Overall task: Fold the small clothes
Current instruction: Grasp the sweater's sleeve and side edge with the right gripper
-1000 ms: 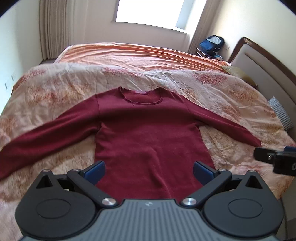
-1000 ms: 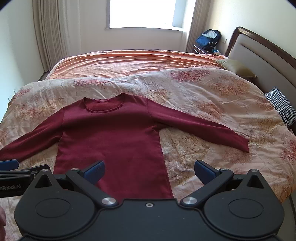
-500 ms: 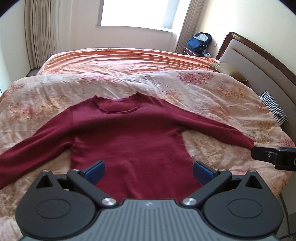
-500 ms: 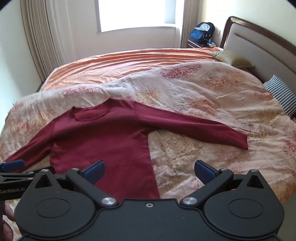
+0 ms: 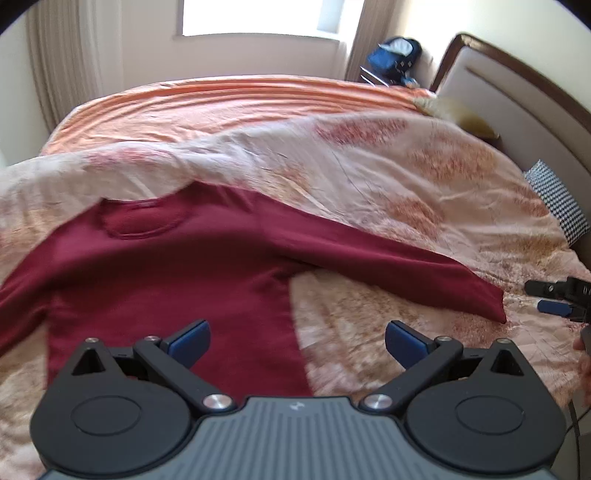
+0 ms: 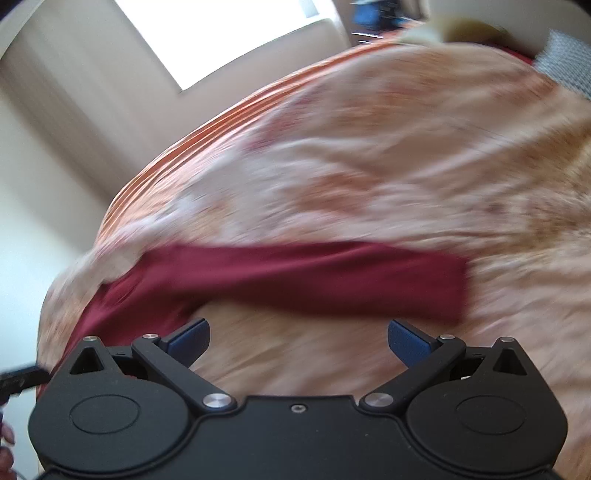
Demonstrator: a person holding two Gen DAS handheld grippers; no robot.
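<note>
**Sweater flat on the bed, both grippers empty above it**

While the dark red sweater (image 5: pixel 166 280) lies spread face-up on the floral quilt (image 5: pixel 406 192), both grippers hang over its near edge with nothing between their fingers. Seen from the left wrist camera, the left gripper (image 5: pixel 297 341) has its blue pads (image 5: pixel 190 339) spread wide apart, above the lower part of the sweater's body and the bare quilt just beside it. The round neckline points toward the window (image 5: pixel 255 16), and one long sleeve (image 5: pixel 388 266) runs out to the right, its cuff resting on the quilt near the bed's edge. The other sleeve runs off the left side of that view.

At the far right of the left wrist view, the right gripper (image 5: pixel 554 297) shows as a black frame with a blue pad, just beside the sleeve's cuff but apart from it. Its own camera is badly blurred and tilted, yet it shows the fingers (image 6: pixel 188 339) standing wide apart with only quilt between them, and the sleeve lying straight across the view just beyond the fingertips.

An orange sheet (image 5: pixel 229 99) covers the far part of the bed. A padded headboard (image 5: pixel 509 96) stands at the right, with a checked pillow (image 5: pixel 557 203) against it and a blue bag (image 5: pixel 393 55) in the corner.
</note>
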